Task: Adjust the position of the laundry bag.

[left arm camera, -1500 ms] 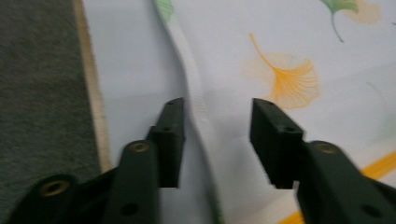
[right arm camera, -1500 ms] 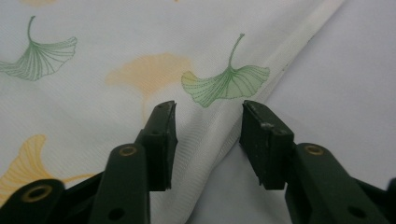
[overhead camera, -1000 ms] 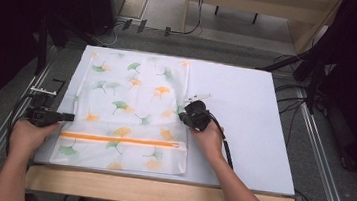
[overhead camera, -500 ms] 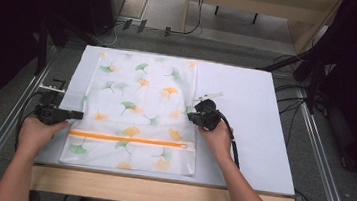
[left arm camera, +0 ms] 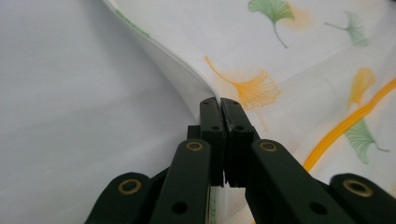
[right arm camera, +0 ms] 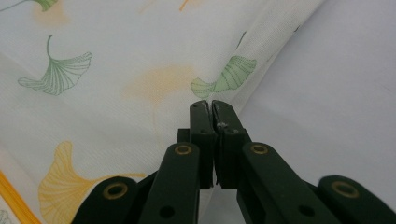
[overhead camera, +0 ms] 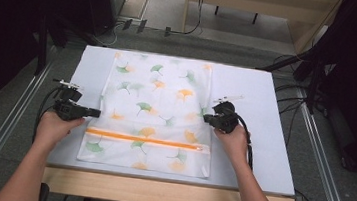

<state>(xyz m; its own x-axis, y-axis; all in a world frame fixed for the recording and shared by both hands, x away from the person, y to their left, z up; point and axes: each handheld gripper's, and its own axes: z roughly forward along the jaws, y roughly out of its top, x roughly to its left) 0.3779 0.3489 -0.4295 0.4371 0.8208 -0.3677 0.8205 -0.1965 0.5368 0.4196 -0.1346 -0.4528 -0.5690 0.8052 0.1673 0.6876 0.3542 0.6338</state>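
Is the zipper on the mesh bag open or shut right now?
Shut, as far as the high view shows: the orange zipper runs as one unbroken straight line across the mesh bag, with no gap.

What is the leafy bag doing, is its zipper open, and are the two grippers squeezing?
Bag: spread flat on the table, side edges pinched and lifted.
Zipper: looks closed.
Left gripper: shut on the bag's edge.
Right gripper: shut on the bag's other edge.

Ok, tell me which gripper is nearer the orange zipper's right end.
Right. The right gripper pinches the bag's right edge just above that end of the zipper; the left gripper pinches the opposite edge, across the bag.
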